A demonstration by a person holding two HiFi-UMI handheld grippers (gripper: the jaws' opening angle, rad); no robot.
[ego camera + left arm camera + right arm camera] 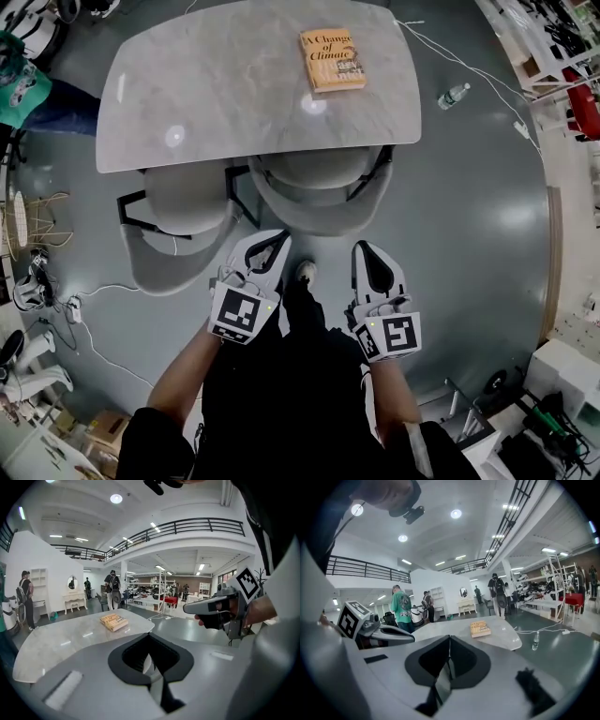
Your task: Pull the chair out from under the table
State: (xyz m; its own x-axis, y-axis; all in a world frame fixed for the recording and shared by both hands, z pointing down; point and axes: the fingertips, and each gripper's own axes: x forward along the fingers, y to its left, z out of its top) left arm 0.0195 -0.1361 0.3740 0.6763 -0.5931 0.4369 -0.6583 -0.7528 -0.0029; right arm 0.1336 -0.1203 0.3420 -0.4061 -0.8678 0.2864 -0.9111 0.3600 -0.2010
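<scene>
Two grey chairs are tucked under the near edge of the grey marble table (206, 94). One chair (317, 208) stands straight ahead of me and the other chair (173, 246) to its left. My left gripper (278, 240) is shut and empty, hanging just short of the nearer chair's backrest. The right gripper (364, 247) is also shut and empty, level with it and apart from the chair's right side. In the left gripper view the jaws (149, 636) meet with nothing between them, as do the jaws (449, 637) in the right gripper view. Both gripper bodies hide the chairs there.
An orange book (332, 60) lies on the table's far right part. A water bottle (453, 96) and a white cable (469, 66) lie on the floor to the right. A person in a green shirt (21, 89) stands past the table's left end. Clutter lines the floor's left and right edges.
</scene>
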